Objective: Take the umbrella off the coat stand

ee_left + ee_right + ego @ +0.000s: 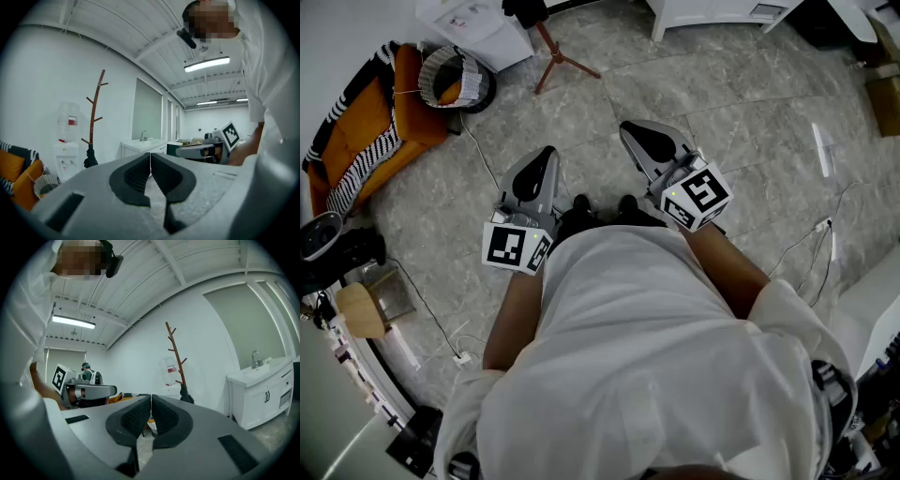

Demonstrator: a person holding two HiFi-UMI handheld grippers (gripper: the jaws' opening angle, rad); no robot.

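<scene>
While the person holds both tools out level over the grey tiled floor [722,103], the left gripper [150,161] has its jaws pressed together on nothing, and the right gripper [151,405] is closed and empty in the same way. The folded black umbrella [90,158] hangs low on the brown, branch-shaped coat stand [96,110], which rises by the white wall next to a water dispenser [67,140], well apart from both grippers. An orange armchair [412,112] with a striped throw and a woven basket [455,77] sit near the stand's foot.
</scene>
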